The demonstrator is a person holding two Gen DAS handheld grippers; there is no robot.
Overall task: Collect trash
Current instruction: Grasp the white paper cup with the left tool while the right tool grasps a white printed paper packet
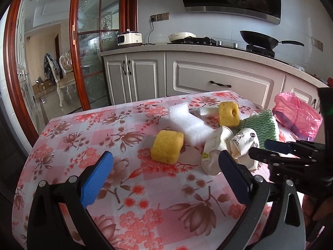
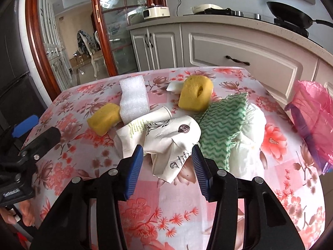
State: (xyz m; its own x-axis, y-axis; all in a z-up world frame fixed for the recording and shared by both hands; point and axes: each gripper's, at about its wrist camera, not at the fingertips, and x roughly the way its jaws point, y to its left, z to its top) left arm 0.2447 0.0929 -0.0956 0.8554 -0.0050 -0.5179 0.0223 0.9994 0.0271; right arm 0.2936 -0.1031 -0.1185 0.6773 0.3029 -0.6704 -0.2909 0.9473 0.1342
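Trash lies on a floral tablecloth [image 1: 87, 137]. A crushed white paper cup [image 2: 170, 137] lies between the fingers of my right gripper [image 2: 167, 156], which is open around its near end. A second flattened cup [image 2: 143, 125] lies beside it. Two yellow sponges [image 1: 166, 149] [image 2: 195, 95], a white foam block [image 1: 183, 123], a green wavy cloth [image 2: 222, 123] and white tissue [image 2: 247, 137] lie around. My left gripper [image 1: 166, 166] is open and empty, just short of the near sponge. A pink trash bag [image 2: 314, 120] stands at the table's right edge.
Grey kitchen cabinets [image 1: 208, 73] stand behind the table, with a wok [image 1: 258, 39] and a cooker [image 1: 129, 37] on the counter. A glass sliding door [image 1: 91, 52] with a red wooden frame is at the left. The right gripper shows at the right of the left wrist view [image 1: 291, 149].
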